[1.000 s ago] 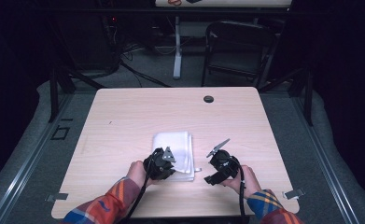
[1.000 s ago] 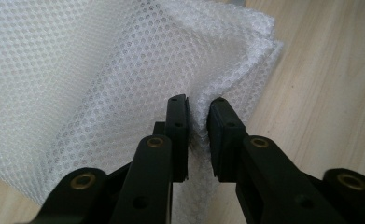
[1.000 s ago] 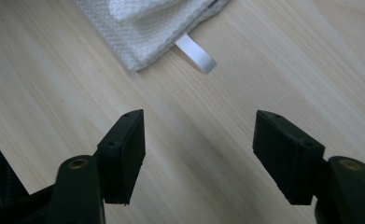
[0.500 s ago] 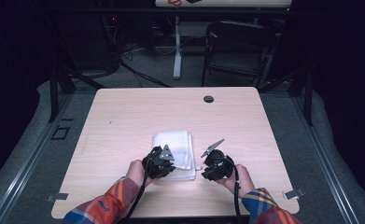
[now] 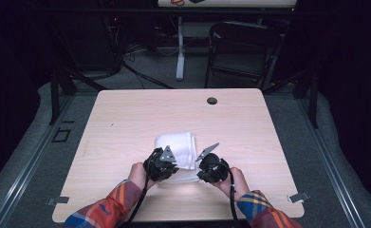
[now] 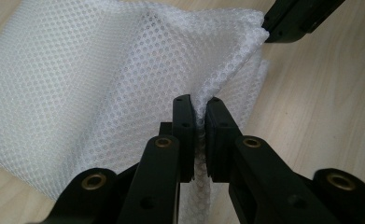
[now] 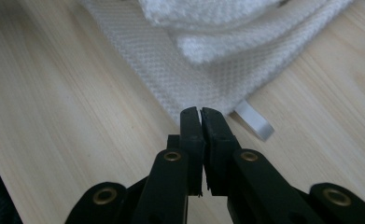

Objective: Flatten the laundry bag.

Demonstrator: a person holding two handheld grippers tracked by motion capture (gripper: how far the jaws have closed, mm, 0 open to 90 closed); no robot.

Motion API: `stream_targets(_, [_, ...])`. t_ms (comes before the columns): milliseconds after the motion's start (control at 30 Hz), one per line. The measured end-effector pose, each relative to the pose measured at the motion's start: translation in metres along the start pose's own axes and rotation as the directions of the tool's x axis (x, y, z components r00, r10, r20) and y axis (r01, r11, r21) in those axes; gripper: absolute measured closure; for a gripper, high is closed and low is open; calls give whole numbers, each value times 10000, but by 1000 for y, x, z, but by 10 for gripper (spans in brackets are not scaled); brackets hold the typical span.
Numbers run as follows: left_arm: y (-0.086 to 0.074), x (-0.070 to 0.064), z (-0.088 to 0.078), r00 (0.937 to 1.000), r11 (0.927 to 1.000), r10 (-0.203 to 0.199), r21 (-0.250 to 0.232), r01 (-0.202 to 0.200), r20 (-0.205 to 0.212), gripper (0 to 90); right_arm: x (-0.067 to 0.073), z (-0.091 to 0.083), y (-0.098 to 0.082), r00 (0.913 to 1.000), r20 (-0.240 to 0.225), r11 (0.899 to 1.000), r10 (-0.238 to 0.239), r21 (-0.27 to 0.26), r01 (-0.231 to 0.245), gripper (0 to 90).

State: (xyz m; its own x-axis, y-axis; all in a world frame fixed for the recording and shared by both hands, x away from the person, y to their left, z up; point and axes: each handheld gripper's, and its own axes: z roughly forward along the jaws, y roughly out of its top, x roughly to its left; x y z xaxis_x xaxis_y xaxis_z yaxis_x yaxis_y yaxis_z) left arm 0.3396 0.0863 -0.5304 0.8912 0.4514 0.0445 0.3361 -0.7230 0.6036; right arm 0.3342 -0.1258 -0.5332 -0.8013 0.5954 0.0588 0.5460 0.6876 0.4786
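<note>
A folded white cloth lies on the wooden table near its front edge. In the left gripper view it is a mesh fabric, and my left gripper is shut on a raised fold of its near edge. My right gripper has just been closing, and its pads now pinch the cloth's near corner. A white tag sticks out beside that corner. The right gripper's black jaws also hold the corner in the left gripper view. From above, both grippers sit at the cloth's front side.
A black round grommet sits near the table's far edge. Metal clips mark the front corners. A dark chair and table legs stand on the floor behind. Plaid sleeves come in from the bottom.
The right hand has slid left to the cloth's near corner and its jaws have shut there. The left gripper has stayed put on the cloth.
</note>
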Motion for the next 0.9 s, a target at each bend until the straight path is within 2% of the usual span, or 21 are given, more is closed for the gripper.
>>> stream_targets(133, [0, 0, 0, 10000, 10000, 7, 11, -7, 2, 841, 1, 10, 5, 10000, 61, 9999, 14, -141, -13, 886])
stream_targets(333, [0, -1, 0, 10000, 10000, -67, -8, 67, -31, 841, 1, 24, 3, 9998, 76, 9998, 199, 85, -199, 900])
stream_targets(533, [-1, 0, -2, 9995, 9994, -278, -224, 275, -127, 841, 2, 27, 1, 9998, 189, 9999, 36, 131, -38, 900])
stream_targets(667, [-1, 1, -5, 9992, 9992, -298, -266, 291, -260, 841, 1, 27, -1, 9999, 128, 10000, 68, 12, -68, 900])
stream_targets(833, [-1, 0, -10, 9971, 9975, -595, -396, 577, -467, 846, 1, 27, -2, 9998, 75, 9997, 183, -145, -182, 900])
stream_targets(900, [-2, 1, -14, 9965, 9974, -575, -465, 547, -609, 848, 1, 27, -2, 9997, 147, 9998, 194, -75, -193, 900])
